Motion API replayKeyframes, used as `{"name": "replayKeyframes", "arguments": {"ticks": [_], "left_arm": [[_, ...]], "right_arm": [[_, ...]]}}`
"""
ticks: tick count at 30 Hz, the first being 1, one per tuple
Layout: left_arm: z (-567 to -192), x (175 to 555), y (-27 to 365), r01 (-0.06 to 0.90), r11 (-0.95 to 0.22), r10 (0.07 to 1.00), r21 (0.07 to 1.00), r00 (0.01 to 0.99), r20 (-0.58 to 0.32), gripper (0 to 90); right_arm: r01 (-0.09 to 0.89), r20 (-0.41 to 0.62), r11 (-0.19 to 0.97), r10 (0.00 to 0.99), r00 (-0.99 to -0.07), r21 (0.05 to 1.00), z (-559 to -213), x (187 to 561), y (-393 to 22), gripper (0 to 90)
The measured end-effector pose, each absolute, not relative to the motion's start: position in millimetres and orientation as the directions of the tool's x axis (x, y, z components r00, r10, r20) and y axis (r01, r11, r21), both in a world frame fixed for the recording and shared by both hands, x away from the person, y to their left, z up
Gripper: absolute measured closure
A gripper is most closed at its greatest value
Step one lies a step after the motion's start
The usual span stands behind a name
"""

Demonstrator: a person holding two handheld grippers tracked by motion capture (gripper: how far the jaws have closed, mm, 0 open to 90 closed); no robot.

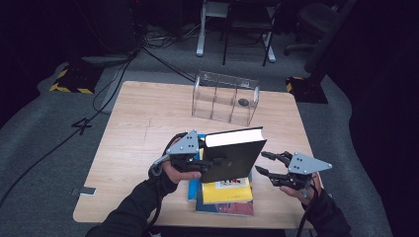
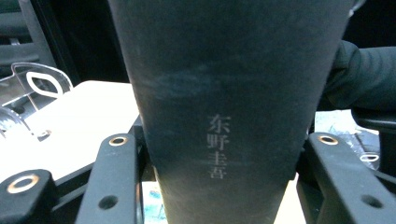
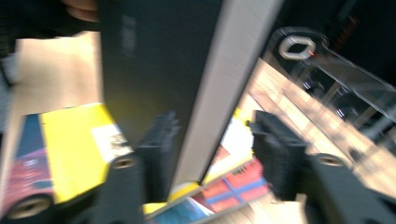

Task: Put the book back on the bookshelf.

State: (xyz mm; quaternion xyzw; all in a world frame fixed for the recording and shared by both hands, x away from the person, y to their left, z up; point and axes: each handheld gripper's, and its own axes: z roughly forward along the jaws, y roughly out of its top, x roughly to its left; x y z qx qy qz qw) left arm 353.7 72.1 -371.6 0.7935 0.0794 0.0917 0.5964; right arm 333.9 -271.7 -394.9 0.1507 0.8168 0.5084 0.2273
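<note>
While the left gripper clamps its fingers on the spine of the black book, holding it upright above the stack of books on the desk, the right gripper stands just beside the book, fingers apart, holding nothing.

matt black book, pale wood-grain table, clear plastic rack

Your high view was pretty dim: only the table caught light from above, the room around it sank into black. Right gripper view was smeared with motion blur. Left gripper view was sharper, though the tabletop blew out white at the left.
</note>
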Motion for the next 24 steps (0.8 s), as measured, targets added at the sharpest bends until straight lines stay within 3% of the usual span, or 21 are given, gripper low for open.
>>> {"name": "replayKeyframes", "arguments": {"ticks": [4, 10, 24], "left_arm": [[-370.6, 350.4, 69.6, 0.000, -0.273, 0.261, 0.962, 0.963, 0.074, 51.6], [-369.9, 349.2, 67.5, -0.018, -0.269, 0.312, 0.963, 0.944, 0.105, 52.5], [-379.2, 349.6, 73.5, 0.054, -0.214, 0.390, 0.975, 0.920, 0.035, 50.1]], "right_arm": [[0.029, -0.212, 0.431, 0.499, -0.840, 0.902, -399.4, 340.9, -265.1, 42.2], [0.018, -0.239, 0.428, 0.537, -0.809, 0.904, -399.0, 344.3, -255.2, 48.4], [0.011, -0.291, 0.447, 0.602, -0.744, 0.895, -393.6, 350.7, -233.9, 53.3]]}}
